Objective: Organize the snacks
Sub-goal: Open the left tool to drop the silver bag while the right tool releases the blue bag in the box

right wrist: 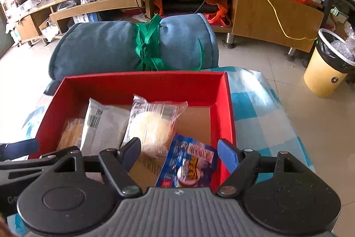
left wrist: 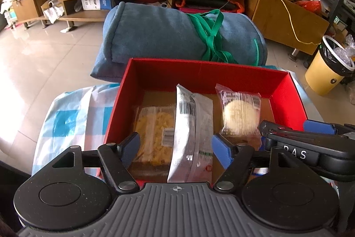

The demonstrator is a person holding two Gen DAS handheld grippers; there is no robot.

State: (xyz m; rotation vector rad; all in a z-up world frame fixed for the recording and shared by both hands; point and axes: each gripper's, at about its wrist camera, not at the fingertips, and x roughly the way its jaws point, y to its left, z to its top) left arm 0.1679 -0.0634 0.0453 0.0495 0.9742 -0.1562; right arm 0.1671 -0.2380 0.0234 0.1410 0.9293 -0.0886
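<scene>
A red box [left wrist: 199, 72] stands on a blue-and-white checked cloth. Inside lie a yellow snack pack [left wrist: 155, 126], a silver packet [left wrist: 190, 126] and a round pastry in a clear wrapper [left wrist: 240, 117]. My left gripper [left wrist: 176, 149] hangs open over the box's near side. The silver packet runs between its fingers, and the pads do not press on it. My right gripper [right wrist: 180, 153] is open over the box's right near corner, above a blue snack packet [right wrist: 188, 166] that lies loose in the box. The right gripper [left wrist: 292, 128] also shows beside the pastry in the left wrist view.
Behind the box lies a rolled blue cushion [left wrist: 159, 34] tied with a green strap [left wrist: 210, 37]. The checked cloth [right wrist: 255, 108] extends right of the box. On the tiled floor stand a yellow bin [right wrist: 326, 68] at the right and a long wooden TV cabinet [right wrist: 266, 6] at the back.
</scene>
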